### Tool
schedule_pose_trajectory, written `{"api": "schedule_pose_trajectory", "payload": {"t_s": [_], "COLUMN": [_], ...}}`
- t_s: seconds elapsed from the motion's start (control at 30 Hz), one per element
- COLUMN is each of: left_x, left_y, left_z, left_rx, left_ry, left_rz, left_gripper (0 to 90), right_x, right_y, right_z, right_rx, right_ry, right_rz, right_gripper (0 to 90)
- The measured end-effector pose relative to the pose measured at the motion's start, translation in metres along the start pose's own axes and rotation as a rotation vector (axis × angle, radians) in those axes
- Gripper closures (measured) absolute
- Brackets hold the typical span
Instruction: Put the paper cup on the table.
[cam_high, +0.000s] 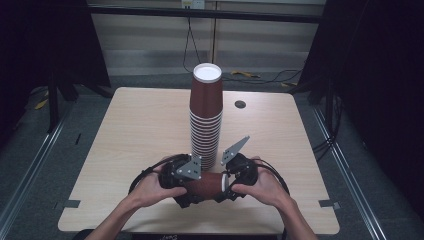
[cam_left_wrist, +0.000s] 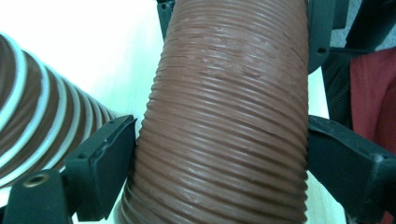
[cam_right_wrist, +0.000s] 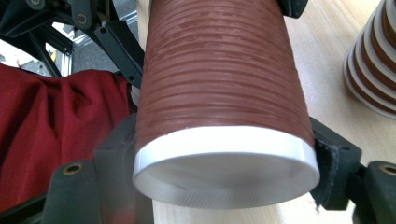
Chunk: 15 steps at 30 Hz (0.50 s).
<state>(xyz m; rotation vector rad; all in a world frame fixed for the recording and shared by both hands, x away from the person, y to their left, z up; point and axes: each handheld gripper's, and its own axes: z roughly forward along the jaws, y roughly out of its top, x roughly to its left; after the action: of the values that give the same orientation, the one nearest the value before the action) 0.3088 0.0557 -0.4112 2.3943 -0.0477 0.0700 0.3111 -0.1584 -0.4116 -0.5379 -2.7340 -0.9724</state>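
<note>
A brown ribbed paper cup (cam_high: 207, 183) lies on its side just above the table's front edge, held between both grippers. My left gripper (cam_high: 194, 186) is shut on its narrow end; in the left gripper view both black jaws press the cup (cam_left_wrist: 229, 93) from either side. My right gripper (cam_high: 227, 183) is shut on the wide end, and the cup's white rim (cam_right_wrist: 224, 172) faces its camera with a jaw tight against each side. A tall stack of nested brown cups (cam_high: 205, 120), upside down, stands at the table's middle, right behind the grippers.
The light wooden table (cam_high: 140, 130) has a small round cable hole (cam_high: 240, 104) at the back right. The stack's ribbed rims (cam_left_wrist: 37, 121) lie close to the left jaw. Red clothing (cam_right_wrist: 56, 130) sits below the table's front edge. Cables lie on the floor behind.
</note>
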Motion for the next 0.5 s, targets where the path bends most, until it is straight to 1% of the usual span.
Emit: {"api": "schedule_pose_trajectory", "payload": {"t_s": [0.03, 0.1, 0.13, 0.17, 0.2, 0.23, 0.3, 0.33, 0.43, 0.5], "left_x": [0.001, 0.002, 0.002, 0.002, 0.002, 0.003, 0.003, 0.003, 0.004, 0.006], "left_y": [0.0, 0.0, 0.0, 0.0, 0.0, 0.0, 0.001, 0.001, -0.002, -0.005], "left_z": [-0.001, -0.004, -0.005, -0.007, -0.009, -0.011, -0.016, -0.019, -0.024, -0.026], "left_rx": [-0.006, -0.024, -0.035, -0.044, -0.06, -0.073, -0.096, -0.113, -0.142, -0.155], "left_ry": [0.003, -0.005, 0.007, 0.004, 0.012, 0.019, 0.035, 0.036, 0.025, 0.051], "left_rz": [0.004, -0.002, 0.0, 0.0, 0.001, -0.006, -0.017, -0.023, -0.037, -0.049], "left_gripper": [11.9, 12.6, 12.7, 13.1, 15.0, 16.7, 15.6, 15.8, 15.7, 15.7], "right_x": [0.0, 0.0, 0.0, 0.0, -0.001, -0.001, -0.003, -0.003, -0.005, -0.005], "right_y": [0.0, 0.0, -0.001, -0.001, -0.001, -0.002, -0.004, -0.004, -0.007, -0.009], "right_z": [0.0, 0.0, -0.001, -0.001, -0.001, -0.001, 0.0, 0.0, -0.002, -0.004], "right_rx": [0.004, -0.006, -0.006, -0.009, -0.001, 0.001, 0.006, 0.003, -0.004, -0.006], "right_ry": [0.001, -0.001, -0.002, -0.011, -0.008, -0.018, -0.015, -0.017, -0.017, -0.02], "right_rz": [0.001, 0.004, -0.002, -0.002, 0.001, 0.001, 0.014, 0.016, 0.026, 0.034], "right_gripper": [24.8, 24.8, 24.8, 24.8, 24.8, 24.7, 24.7, 24.7, 24.6, 24.6]}}
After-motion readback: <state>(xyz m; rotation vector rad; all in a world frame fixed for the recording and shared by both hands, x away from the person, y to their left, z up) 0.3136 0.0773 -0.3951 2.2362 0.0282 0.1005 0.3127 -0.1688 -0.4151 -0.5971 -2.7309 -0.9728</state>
